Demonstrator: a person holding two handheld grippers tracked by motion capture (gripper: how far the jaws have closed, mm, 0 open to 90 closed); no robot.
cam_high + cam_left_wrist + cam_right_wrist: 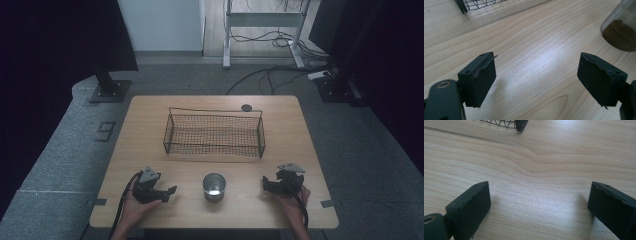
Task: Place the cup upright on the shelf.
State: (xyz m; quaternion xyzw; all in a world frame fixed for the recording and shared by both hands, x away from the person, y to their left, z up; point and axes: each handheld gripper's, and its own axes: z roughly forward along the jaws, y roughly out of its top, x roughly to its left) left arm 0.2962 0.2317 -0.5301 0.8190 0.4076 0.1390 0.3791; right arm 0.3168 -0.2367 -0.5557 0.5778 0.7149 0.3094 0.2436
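A shiny metal cup (214, 187) stands upright near the front middle of the wooden table (150, 125). Behind it sits a black wire basket (214, 133), which looks empty. My left gripper (171, 193) rests at the front left, jaws wide apart with only bare wood between them (536, 75). The cup's base (620, 32) shows at the upper right of the left gripper view. My right gripper (266, 184) lies at the front right, open over bare table (539, 205). A basket corner (520, 125) appears at the top of the right gripper view.
A small dark round disc (246, 107) lies at the table's back edge behind the basket. Dark screens on stands flank the table on both sides, and cables run over the floor beyond. Tape tabs mark the front corners.
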